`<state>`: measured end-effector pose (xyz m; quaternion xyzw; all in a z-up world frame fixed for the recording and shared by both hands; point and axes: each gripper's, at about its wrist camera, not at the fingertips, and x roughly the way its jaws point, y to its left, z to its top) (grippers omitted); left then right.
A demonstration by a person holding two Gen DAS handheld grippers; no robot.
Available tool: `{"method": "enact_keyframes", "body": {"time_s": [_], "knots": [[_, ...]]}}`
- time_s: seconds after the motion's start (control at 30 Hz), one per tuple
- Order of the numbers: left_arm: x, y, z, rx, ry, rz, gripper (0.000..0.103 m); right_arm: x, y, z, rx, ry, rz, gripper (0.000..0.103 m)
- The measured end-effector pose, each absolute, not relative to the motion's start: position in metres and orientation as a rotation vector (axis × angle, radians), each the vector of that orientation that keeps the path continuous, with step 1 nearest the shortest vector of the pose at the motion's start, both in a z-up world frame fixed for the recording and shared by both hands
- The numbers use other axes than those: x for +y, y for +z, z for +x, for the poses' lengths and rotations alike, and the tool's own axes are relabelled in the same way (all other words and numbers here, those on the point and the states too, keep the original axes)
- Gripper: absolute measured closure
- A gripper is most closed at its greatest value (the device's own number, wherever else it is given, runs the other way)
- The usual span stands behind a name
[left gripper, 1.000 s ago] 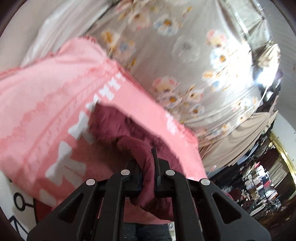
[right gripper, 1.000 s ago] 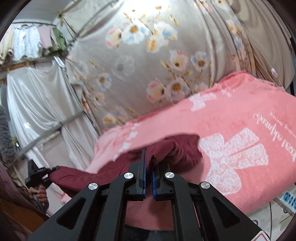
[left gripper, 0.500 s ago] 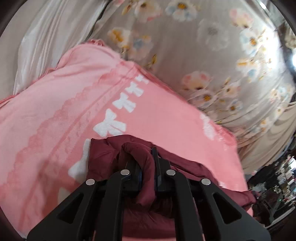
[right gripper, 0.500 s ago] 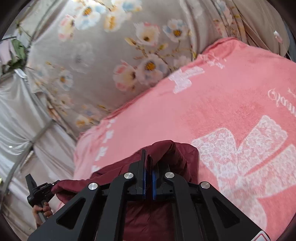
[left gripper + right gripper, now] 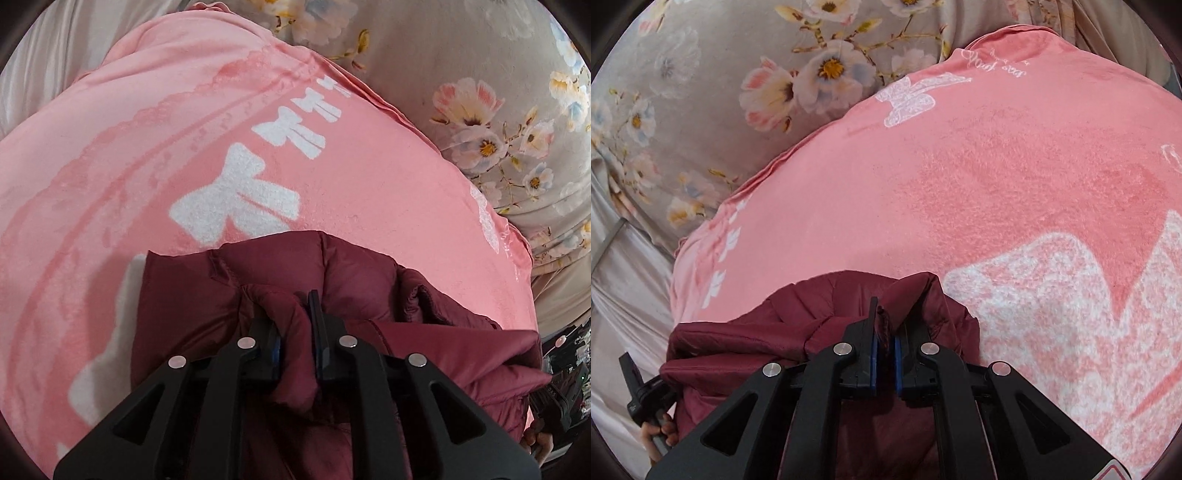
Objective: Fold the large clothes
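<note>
A maroon puffer jacket [image 5: 351,266] lies bunched on the near part of a pink blanket [image 5: 147,166] with white bows. My left gripper [image 5: 291,314] has a padded fold of the jacket between its fingers, and its jaws are opening. In the right wrist view the same jacket [image 5: 798,321] stretches off to the left. My right gripper [image 5: 886,317] pinches a thin edge of it between blue pads, and its jaws are starting to part. Each wrist view shows the other hand at its lower corner, beside the jacket's far end.
The pink blanket [image 5: 997,184] covers a bed-like surface and spreads wide ahead of both grippers. A grey floral cloth [image 5: 480,92] hangs behind it, with pale curtains [image 5: 624,295] to the side. A cluttered dark area [image 5: 569,354] shows at the far right of the left wrist view.
Both grippers came down and forward over the pink blanket, tilting downward. The jacket went from hanging between them to resting on the blanket. The left jaws stand slightly wider.
</note>
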<state>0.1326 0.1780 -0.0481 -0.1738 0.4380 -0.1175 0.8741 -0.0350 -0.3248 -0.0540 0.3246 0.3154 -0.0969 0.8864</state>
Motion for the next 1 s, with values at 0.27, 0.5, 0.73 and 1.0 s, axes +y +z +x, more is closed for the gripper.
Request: {"method": "enact_keyframes", "body": {"time_s": [0.27,0.5,0.73,1.0], "knots": [[0.205,0.011,0.114,0.78,-0.313,-0.484,0.053,-0.323,0.036,-0.1,0.384,-0.187,0.635,0.062],[0.179,0.094,0.071,0.52,-0.283,-0.333,0.025,-0.245,0.048,-0.072,0.463,-0.058,0.431,0.068],[0.063,0.024,0.087,0.746,-0.417,-0.08,0.043,-0.183,0.002,-0.007,0.634,-0.029,0.296,0.088],[0.056,-0.035,0.101,0.856,-0.352,-0.077,0.048,-0.175,-0.029,0.02,0.731,-0.045,0.283,0.093]]}}
